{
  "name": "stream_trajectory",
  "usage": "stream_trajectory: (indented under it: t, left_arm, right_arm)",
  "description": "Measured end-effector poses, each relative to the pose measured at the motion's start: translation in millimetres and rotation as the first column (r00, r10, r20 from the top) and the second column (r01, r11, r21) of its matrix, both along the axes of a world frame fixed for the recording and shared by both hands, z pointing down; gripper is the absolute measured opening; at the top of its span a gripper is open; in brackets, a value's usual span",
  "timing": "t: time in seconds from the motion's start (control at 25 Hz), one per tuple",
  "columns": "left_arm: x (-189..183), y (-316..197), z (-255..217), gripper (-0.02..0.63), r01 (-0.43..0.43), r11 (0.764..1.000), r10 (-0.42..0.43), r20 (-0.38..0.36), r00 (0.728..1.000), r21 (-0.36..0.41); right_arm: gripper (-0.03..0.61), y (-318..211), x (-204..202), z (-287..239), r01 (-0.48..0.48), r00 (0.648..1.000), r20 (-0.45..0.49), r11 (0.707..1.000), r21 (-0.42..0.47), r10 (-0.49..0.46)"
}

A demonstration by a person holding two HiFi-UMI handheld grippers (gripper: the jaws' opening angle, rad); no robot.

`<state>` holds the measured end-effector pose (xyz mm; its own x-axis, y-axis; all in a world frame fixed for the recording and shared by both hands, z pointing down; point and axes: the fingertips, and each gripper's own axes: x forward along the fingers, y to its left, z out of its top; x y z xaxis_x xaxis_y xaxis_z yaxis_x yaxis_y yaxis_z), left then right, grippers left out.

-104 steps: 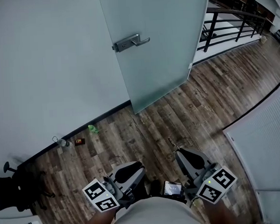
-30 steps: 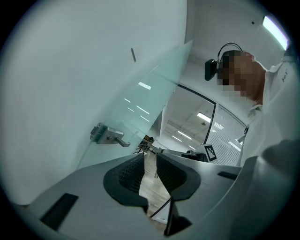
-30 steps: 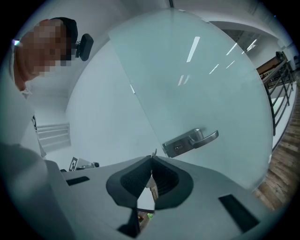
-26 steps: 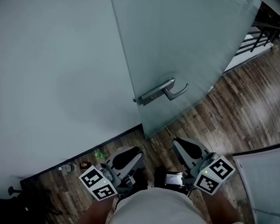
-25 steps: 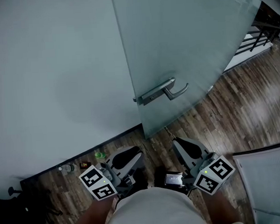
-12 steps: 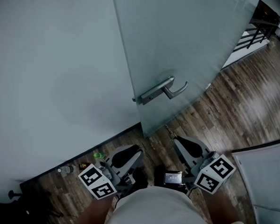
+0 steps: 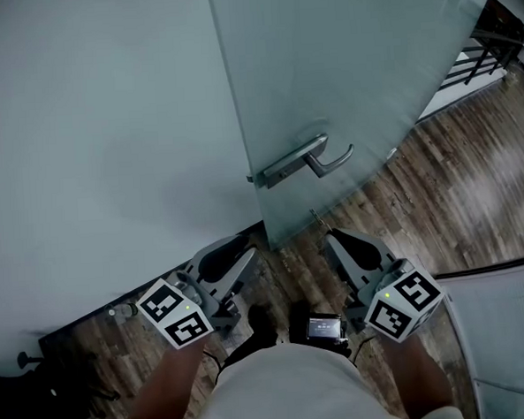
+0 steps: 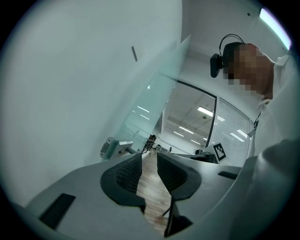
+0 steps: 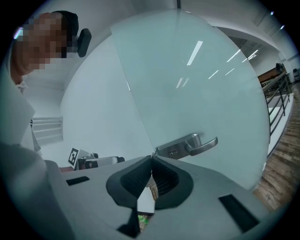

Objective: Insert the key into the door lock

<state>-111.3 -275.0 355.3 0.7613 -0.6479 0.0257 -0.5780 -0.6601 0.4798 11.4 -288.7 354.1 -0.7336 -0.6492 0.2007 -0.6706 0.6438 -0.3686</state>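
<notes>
Wood-plank floor [image 7: 473, 191], frosted glass door [image 7: 324, 67], pale wall [image 7: 89, 126]

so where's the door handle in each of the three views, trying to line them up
Head view: the silver lever door handle is just right of centre, lever pointing right.
Left gripper view: the handle is small and nearly edge-on, low and left of centre.
Right gripper view: the handle is right of centre, below the middle, lever pointing right.
Shared landmark: the frosted glass door; the handle sits by its vertical edge in every view.
</notes>
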Motion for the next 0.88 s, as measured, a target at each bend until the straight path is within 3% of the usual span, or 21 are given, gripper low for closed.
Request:
stream_trajectory:
  t: [0.4, 0.88]
  left_arm:
    - [-9, -53, 4, 0.141, 0.048, 0.999, -0.05, 0.095, 0.994, 0.022]
    - [-9, -99, 3, 0.143, 0.034, 0.998, -0.04, 0.131, 0.991, 0.047]
  right_arm:
    - [0.017, -38, -5, 11, 0.009, 0.998, -0.056, 1.0, 0.01, -0.009]
    - [0.017, -71, -25, 38, 0.037, 0.992, -0.122, 0.999, -0.018, -0.038]
